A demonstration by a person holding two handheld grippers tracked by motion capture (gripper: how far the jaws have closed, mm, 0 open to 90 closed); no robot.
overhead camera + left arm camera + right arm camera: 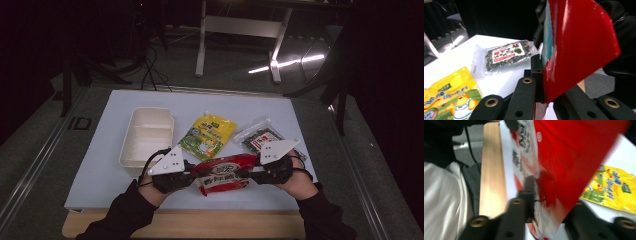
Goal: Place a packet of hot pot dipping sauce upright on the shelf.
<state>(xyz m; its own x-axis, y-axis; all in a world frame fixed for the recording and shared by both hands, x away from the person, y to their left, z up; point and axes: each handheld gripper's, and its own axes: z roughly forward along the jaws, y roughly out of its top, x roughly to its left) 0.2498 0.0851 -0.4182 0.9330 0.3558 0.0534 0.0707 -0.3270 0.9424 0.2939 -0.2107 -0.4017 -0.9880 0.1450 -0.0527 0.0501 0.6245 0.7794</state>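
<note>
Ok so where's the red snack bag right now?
In the high view the red snack bag is at the table's near edge, centre, clamped between the left gripper and right gripper, just in front of the yellow pouch.

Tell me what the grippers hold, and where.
Both hold the red packet: the left gripper grips its left edge, the right gripper its right edge.

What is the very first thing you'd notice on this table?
The shiny red packet jumps out: it sits at the near edge of the white table, pinched between the left gripper and the right gripper. Behind it lie a yellow packet, a clear bag of dark bits and, further left, a cream tray.
</note>
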